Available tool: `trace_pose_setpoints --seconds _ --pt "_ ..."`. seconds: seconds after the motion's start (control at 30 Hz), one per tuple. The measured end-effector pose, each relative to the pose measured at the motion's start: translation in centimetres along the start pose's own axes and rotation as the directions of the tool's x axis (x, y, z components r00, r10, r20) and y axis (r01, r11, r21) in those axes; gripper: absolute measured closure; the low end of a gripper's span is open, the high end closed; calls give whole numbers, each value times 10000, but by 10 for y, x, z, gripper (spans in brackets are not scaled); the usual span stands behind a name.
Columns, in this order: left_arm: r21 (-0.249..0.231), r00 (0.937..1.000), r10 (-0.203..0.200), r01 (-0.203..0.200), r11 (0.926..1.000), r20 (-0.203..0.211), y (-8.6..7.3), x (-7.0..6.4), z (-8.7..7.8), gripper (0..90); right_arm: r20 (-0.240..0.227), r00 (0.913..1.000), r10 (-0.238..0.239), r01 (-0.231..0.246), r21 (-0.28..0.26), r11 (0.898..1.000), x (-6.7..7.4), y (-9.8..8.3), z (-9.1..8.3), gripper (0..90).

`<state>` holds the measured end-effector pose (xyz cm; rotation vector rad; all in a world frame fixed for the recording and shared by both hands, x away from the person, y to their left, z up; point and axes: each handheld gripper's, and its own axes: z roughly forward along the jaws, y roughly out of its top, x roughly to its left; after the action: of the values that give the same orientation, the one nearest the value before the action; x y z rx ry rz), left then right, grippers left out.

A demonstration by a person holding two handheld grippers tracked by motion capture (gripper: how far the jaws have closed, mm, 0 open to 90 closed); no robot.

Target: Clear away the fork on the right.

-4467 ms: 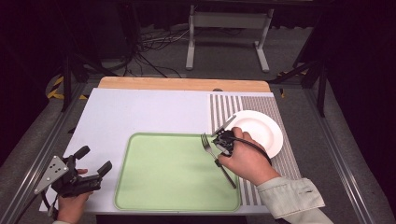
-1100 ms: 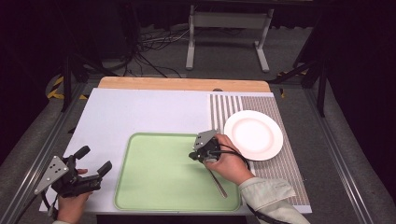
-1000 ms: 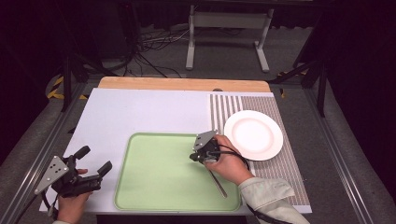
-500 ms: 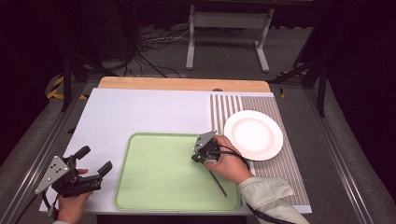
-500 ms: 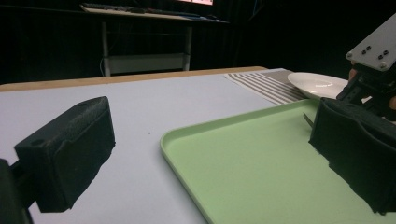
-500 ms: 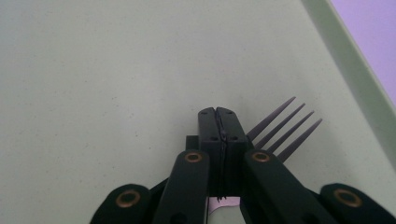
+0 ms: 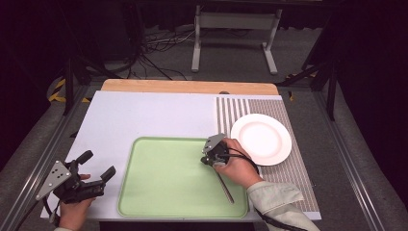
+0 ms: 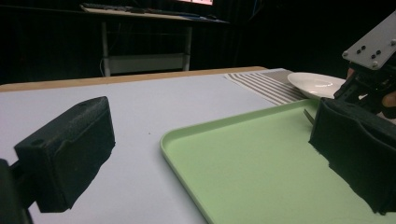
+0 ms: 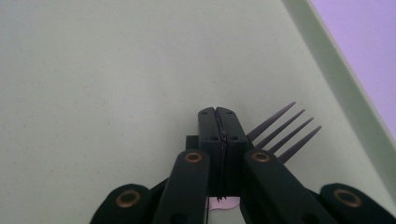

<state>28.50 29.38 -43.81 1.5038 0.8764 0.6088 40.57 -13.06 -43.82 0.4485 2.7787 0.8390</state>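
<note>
Right gripper (image 7: 208, 159) is clamping its jaws on a fork (image 9: 285, 130), and the right gripper view shows them pressed flat together with the four tines fanning out at about two o'clock over the green tray (image 7: 144, 192). From the high view the fork's handle is trailing toward five o'clock from under the right hand (image 7: 238, 166), running down to the tray's near right corner. Compared with a few seconds ago, when this hand was holding the fork up at the edge of the white plate (image 7: 269, 144), it has been carrying the fork toward nine o'clock and lowering it onto the tray; over the last second it has barely been shifting, which suggests the fork is now settling on the tray floor or hovering just above it. I cannot tell whether the tines are touching the surface. That puts the transfer close to done: what is remaining looks like letting go and lifting clear.

Left gripper (image 7: 91, 166) is resting beyond the tray's near left corner, at about eight o'clock on the table (image 7: 144, 115), with its jaws spread wide and nothing between them, in the same spot as before. In the left gripper view those jaws are framing the tray's rim, with the plate farther off.
</note>
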Motion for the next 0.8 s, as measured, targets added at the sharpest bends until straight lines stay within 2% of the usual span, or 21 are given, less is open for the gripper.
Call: trace_pose_setpoints --seconds 0.43,0.53,0.8 --pt "-10 10000 11 -12 10000 -22 0 0 0 7 487 9978 450 -456 112 9989 -12 -10 -7 900" --pt "14 10000 2 -2 10000 -10 0 0 1 7 669 9959 604 -617 173 9979 -15 -14 -9 900" --pt "12 10000 15 -15 10000 -13 -1 0 2 7 801 9913 1045 -1061 154 9942 -24 -23 -15 900"
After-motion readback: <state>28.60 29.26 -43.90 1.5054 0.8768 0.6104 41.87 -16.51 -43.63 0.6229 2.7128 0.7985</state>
